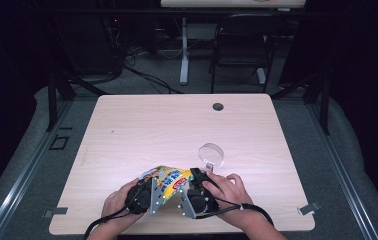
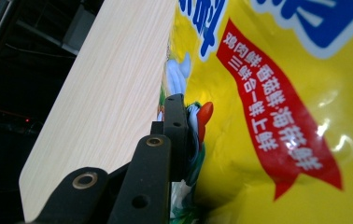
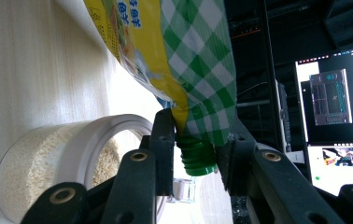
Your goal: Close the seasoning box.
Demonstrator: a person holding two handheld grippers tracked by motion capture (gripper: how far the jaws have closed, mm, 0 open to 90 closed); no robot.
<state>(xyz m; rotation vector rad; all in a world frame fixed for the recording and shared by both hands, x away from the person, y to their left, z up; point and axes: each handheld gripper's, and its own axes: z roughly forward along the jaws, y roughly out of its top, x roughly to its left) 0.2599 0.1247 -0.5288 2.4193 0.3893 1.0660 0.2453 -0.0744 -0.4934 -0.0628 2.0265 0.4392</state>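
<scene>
Pouch (image 1: 169, 181) between your two hands, near the front edge of the tabletop (image 1: 142, 125), lifted and tipped so its spout end points toward the clear jar (image 1: 211, 154) just beyond. Your left tongs (image 1: 153, 194) are clamped on the bottom corner of the pouch; in the left gripper view one black pad presses flat against the printed film (image 2: 277, 116), pinching the seam so the bag hangs taut rather than sagging. Your right tongs (image 3: 194, 144) straddle the green threaded spout (image 3: 197, 159), one jaw to each side where the neck is stiffest, pads touching or nearly so; I read that as a steadying grip for aiming. The pouch is glossy yellow foil-like plastic with red and blue lettering, and a green-and-white check panel (image 3: 202, 70) by the neck; it creases softly and catches glare. The jar, in the right gripper view (image 3: 48, 163), is round, clear-walled with a thick white rim, and holds pale fine grains. The tabletop is light wood-grain laminate, smooth and matte.
</scene>
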